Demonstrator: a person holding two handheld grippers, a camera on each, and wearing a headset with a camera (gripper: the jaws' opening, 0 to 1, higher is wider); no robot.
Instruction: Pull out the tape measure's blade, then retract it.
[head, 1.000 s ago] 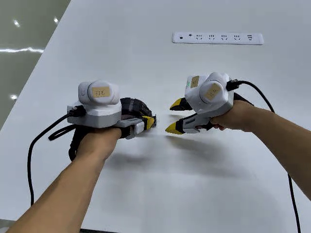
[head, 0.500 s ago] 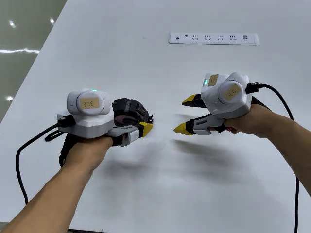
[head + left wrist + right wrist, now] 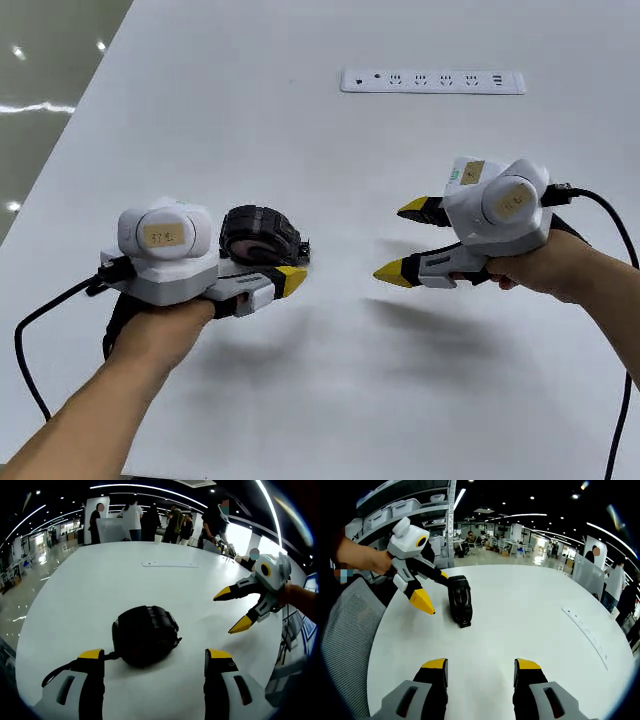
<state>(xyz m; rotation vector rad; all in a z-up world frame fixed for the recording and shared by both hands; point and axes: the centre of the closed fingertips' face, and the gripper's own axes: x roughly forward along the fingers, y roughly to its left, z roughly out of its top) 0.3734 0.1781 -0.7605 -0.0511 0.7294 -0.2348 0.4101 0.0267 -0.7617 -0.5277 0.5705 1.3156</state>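
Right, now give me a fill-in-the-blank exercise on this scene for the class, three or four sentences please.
1. The left gripper has its jaws ____, not closed on the tape measure.
2. The tape measure's case is ____ in colour.
3. The jaw tips of the right gripper are coloured ____.
4. The power strip lies on the ____ side of the table from the person.
Missing words: open; black; yellow; far.

White table [image 3: 300, 110] in a bright open office, ceiling strip lights [image 3: 267, 505].
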